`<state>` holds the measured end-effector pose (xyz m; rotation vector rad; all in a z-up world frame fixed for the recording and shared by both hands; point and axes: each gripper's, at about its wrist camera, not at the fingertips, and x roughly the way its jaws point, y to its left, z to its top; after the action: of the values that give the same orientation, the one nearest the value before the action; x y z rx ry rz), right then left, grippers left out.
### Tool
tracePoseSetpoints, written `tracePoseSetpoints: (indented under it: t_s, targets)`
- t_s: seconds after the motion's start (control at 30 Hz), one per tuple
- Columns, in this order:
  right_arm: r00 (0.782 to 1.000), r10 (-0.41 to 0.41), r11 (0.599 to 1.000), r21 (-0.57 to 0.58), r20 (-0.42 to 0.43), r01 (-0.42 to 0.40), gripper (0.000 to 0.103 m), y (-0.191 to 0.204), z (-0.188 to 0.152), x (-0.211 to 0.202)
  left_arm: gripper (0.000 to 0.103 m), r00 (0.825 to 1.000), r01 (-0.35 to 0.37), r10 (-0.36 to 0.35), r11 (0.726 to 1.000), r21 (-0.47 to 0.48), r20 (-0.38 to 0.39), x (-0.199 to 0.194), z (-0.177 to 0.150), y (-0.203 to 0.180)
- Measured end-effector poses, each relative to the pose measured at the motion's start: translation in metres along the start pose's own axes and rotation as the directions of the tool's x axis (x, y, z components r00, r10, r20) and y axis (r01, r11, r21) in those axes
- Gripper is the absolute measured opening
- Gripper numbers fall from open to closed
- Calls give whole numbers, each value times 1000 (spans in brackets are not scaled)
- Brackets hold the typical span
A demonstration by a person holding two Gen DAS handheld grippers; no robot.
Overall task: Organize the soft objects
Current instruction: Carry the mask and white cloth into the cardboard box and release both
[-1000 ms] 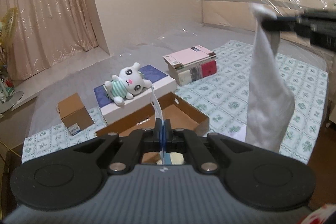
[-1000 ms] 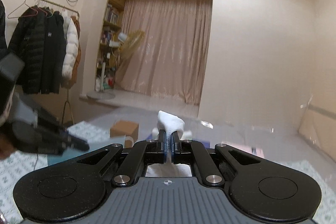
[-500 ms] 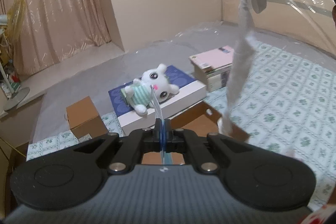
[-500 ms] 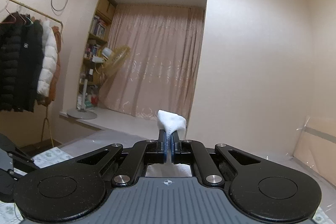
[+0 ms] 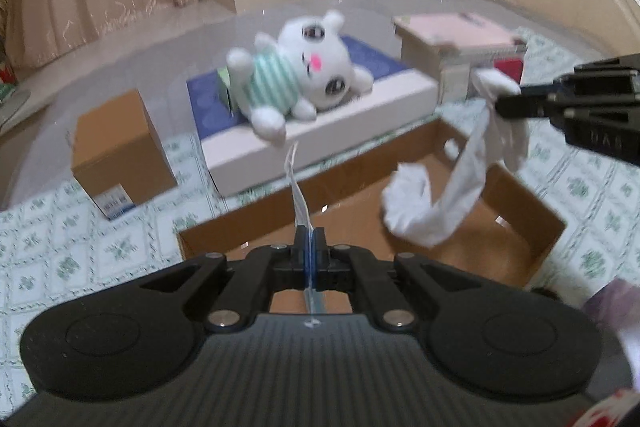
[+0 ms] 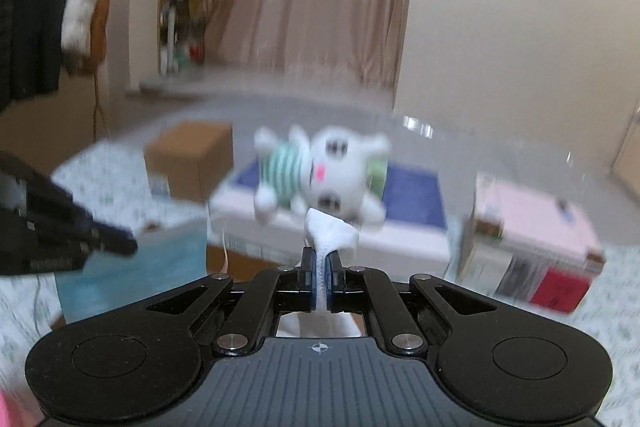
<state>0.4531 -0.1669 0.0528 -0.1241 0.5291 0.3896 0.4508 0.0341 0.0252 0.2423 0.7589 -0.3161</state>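
Bedroom scene: a bed with a green-patterned white sheet is seen under both claws, w/ beige curtains behind.

L claw is closed together on a thin light-blue face mask; in the left wrist view only its edge and a white strap are seen rising from the jaws, while in the right wrist view the mask is seen hanging flat below the claw.

R claw is clamped on the top of a long white sock. The sock is seen hanging down in a curve, and its crumpled lower end is lying inside an open flat brown cardboard box, approx. at the middle of it.

Just behind this box a white flat box with dark-blue top is placed, and a white plush rabbit in a green-striped shirt is lying on it. A small closed brown carton is standing beside it at one side; a stack of books with a pink cover at the other side. Dark coats on a rail are seen far at the back. Both views are blurred.
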Motion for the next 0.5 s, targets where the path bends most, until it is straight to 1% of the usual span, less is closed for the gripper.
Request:
tracePoseSetpoints:
  t_s: [0.03,0.1,0.17,0.2,0.23,0.27,0.3,0.33,0.37,0.5]
  targets:
    - [998,22,1000,10,-60,-22,4,-9,-17,10,2,1000,0,0,1000,5,-12,7,-3,0]
    - [992,47,999,26,-118,-45,4,-13,-25,22,9,1000,-3,3,1000,7,-26,16,-8,0]
    - [987,64,997,39,-149,-59,4,-17,-28,29,24,999,-2,3,1000,1,-33,20,-13,1]
    - [985,67,997,49,-159,-60,5,-20,-30,32,36,999,-2,2,1000,-5,-35,21,-14,2]
    - [984,70,996,60,-164,-61,8,-23,-31,32,37,999,-2,2,1000,-12,-35,19,-15,3]
    - [985,67,996,67,-161,-56,21,-24,-33,30,37,999,-4,3,1000,-16,-35,18,-15,4]
    - [986,63,996,71,-155,-52,50,-24,-32,27,37,999,-5,5,1000,-19,-35,15,-16,5]
    - [989,58,996,76,-138,-48,65,-25,-32,22,38,999,-7,6,1000,-21,-32,12,-16,6]
    - [992,54,996,76,-117,-45,78,-25,-33,16,38,999,-11,10,1000,-23,-30,7,-15,6]
    - [994,46,996,76,-104,-39,78,-20,-27,-4,39,1000,-27,27,999,-29,-4,-21,-13,4]
